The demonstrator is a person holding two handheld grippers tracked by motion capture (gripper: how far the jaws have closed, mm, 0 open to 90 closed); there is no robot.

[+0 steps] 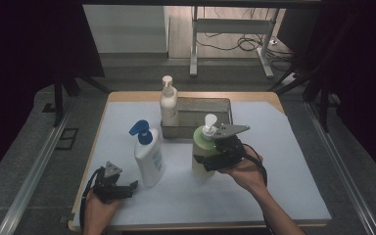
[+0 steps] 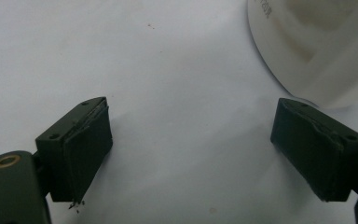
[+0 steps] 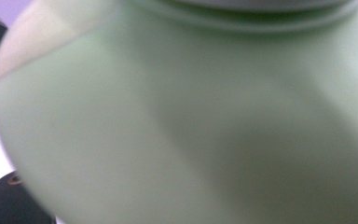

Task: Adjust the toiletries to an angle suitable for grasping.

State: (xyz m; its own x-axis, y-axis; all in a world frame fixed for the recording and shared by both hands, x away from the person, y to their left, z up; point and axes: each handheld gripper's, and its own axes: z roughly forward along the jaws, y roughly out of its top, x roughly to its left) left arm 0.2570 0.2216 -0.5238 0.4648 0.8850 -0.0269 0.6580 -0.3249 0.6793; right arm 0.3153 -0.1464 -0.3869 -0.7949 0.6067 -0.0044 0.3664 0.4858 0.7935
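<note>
I count three pump bottles on my bench (image 1: 293,196): a green pump bottle (image 1: 203,149), a white bottle with a blue pump (image 1: 148,156) and a cream bottle with a white pump (image 1: 169,105). There is one metal basket (image 1: 220,110) at the far side, and the cream bottle stands at the basket's left end (inside or just beside it, I cannot tell).

The green bottle is pale, round-shouldered and topped with a white pump head; it stands upright near the middle of the bench, just in front of the basket. My right hand-held gripper (image 1: 206,161) is clamped on its body from the right, and in the right gripper view its green wall (image 3: 182,130) sits blurred and very close.

My left hand-held gripper (image 1: 127,188) rests low at the near left, jaws apart with bare bench between them, beside the blue-pump bottle's base (image 2: 317,46).
</note>
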